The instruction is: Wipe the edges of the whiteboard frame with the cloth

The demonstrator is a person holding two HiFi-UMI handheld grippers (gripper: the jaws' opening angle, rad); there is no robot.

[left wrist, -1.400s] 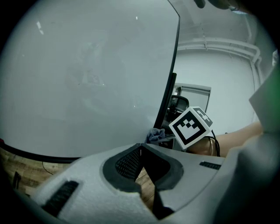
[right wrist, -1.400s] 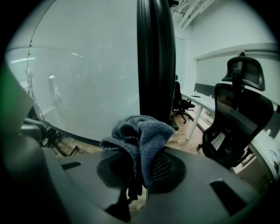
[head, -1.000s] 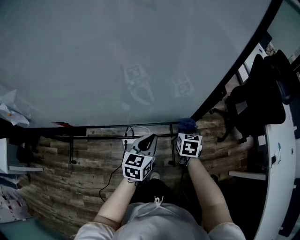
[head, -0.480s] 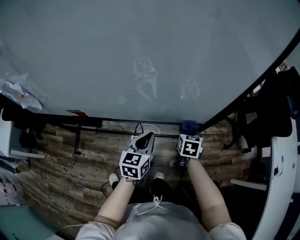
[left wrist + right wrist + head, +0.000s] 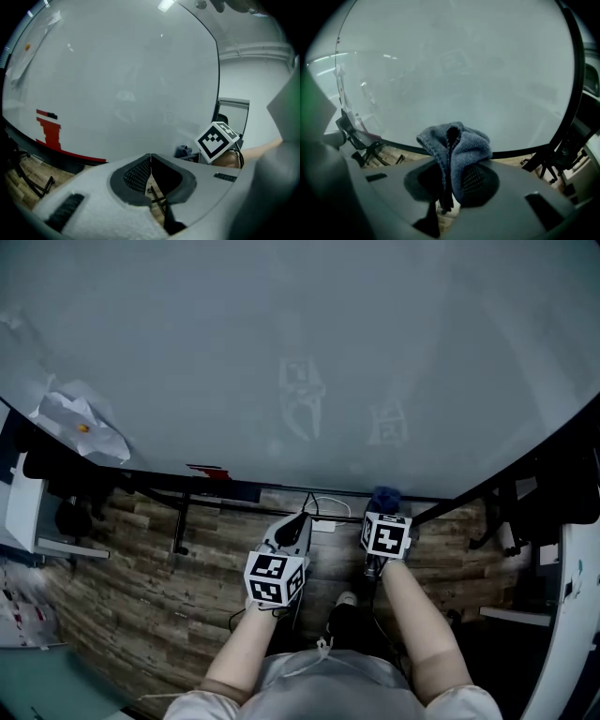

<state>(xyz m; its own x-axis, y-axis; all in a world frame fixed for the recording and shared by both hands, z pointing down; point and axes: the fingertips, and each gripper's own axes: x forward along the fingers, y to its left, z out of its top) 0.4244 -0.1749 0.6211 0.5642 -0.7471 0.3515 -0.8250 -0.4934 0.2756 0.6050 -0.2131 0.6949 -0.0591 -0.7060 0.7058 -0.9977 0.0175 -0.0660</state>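
A large whiteboard [image 5: 309,343] fills the upper part of the head view, and its dark frame [image 5: 281,493] runs along the bottom edge. My right gripper [image 5: 382,505] is shut on a blue-grey cloth [image 5: 454,147], and the cloth [image 5: 384,498] sits at the frame's lower edge near the right corner. The left gripper [image 5: 298,524] is shut with nothing between its jaws, held just below the frame, left of the right one. In the left gripper view, its closed tips [image 5: 150,157] point at the board, with the right gripper's marker cube [image 5: 217,140] beside them.
A crumpled white paper [image 5: 80,423] is on the board at the left. A red strip [image 5: 208,471] lies on the bottom frame. The board's stand legs [image 5: 183,521] and a cable [image 5: 323,512] are on the wooden floor. A dark chair [image 5: 525,512] stands at the right.
The view has shifted so the board and its bottom frame sit lower and more to the right. Both grippers stay close under the frame, the cloth still at its edge.
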